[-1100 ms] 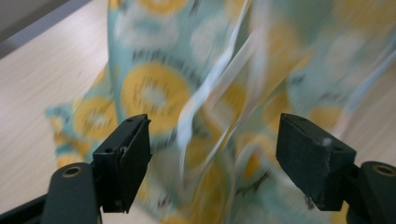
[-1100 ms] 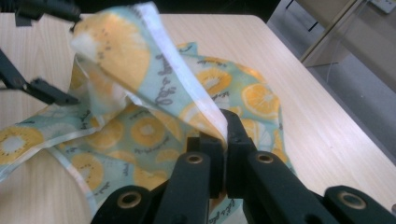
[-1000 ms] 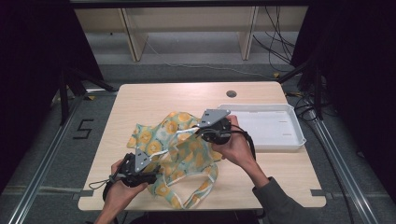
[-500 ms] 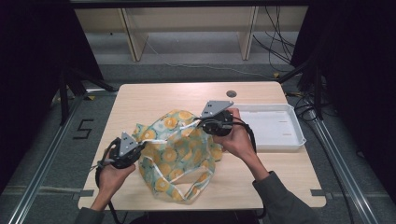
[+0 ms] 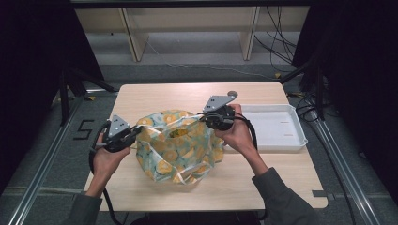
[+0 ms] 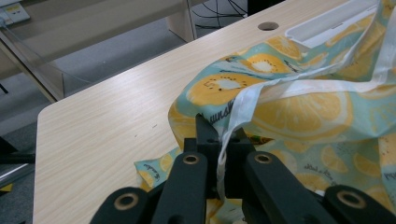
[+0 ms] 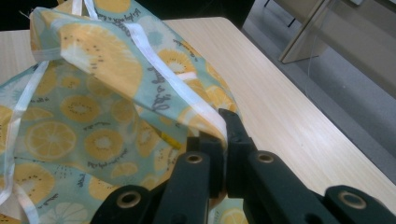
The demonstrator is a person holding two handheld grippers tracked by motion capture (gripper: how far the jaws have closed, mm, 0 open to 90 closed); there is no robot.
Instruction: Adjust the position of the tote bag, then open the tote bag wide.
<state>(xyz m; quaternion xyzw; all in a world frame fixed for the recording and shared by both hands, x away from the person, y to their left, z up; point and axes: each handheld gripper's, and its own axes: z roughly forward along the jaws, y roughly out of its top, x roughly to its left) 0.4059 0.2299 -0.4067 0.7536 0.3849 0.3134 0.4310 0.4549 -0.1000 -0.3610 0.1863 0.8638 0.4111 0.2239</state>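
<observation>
The left gripper [image 6: 219, 154] is pinching the white edge tape of the fruit-print cloth bag [image 5: 178, 145] between its closed jaws; the jaws have just been closing on this tape. The right gripper [image 7: 223, 140] is also clamping the white-trimmed edge of the bag, with its jaws fully together on the fabric. In the high view, the left gripper [image 5: 133, 134] and the right gripper [image 5: 204, 118] are holding opposite sides of the bag's rim apart, so the bag is hanging open between them above the middle of the wooden table [image 5: 155, 96]. A white tray [image 5: 281, 129] is lying just beside the right hand [image 5: 237, 136].
</observation>
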